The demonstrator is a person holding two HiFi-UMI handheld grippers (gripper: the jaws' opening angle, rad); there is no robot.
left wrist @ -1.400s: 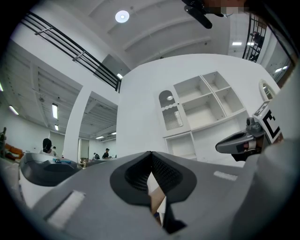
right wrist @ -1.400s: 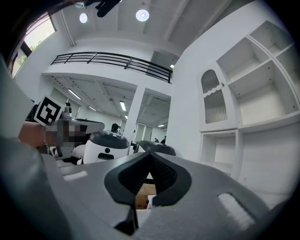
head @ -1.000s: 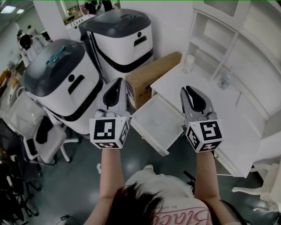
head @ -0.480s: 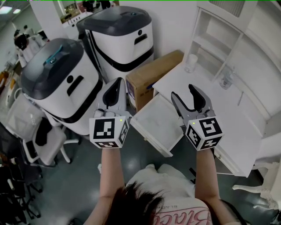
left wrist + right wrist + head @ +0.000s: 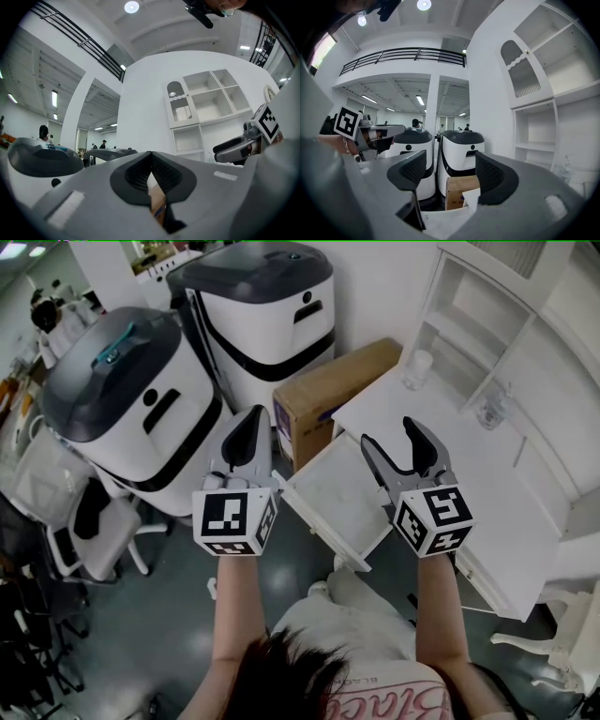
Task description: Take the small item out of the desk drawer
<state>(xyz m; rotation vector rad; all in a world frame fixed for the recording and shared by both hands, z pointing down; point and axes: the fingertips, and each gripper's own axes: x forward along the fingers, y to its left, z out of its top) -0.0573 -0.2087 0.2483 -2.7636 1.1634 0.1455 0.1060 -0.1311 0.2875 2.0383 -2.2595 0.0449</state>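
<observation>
The white desk drawer (image 5: 339, 495) stands pulled out over the floor, and its bare bottom shows no small item in any view. My right gripper (image 5: 391, 434) hovers over the drawer's right side; its jaws have just been opening and stand wide with nothing between them, as the right gripper view (image 5: 450, 176) confirms. My left gripper (image 5: 248, 430) is shut and empty, held left of the drawer above the floor; its pads (image 5: 151, 161) meet in the left gripper view. The drawer's edge (image 5: 440, 220) lies just below the right jaws.
A cardboard box (image 5: 333, 390) sits on the floor behind the drawer. Two big white and dark grey machines (image 5: 141, 409) (image 5: 267, 306) stand to the left. On the white desk (image 5: 525, 521) are a cup (image 5: 417, 367) and a glass (image 5: 487, 409). Chairs (image 5: 94, 531) crowd the far left.
The right gripper's jaws went from shut to wide open over the drawer. Both grippers sank slightly; the left stayed shut.
</observation>
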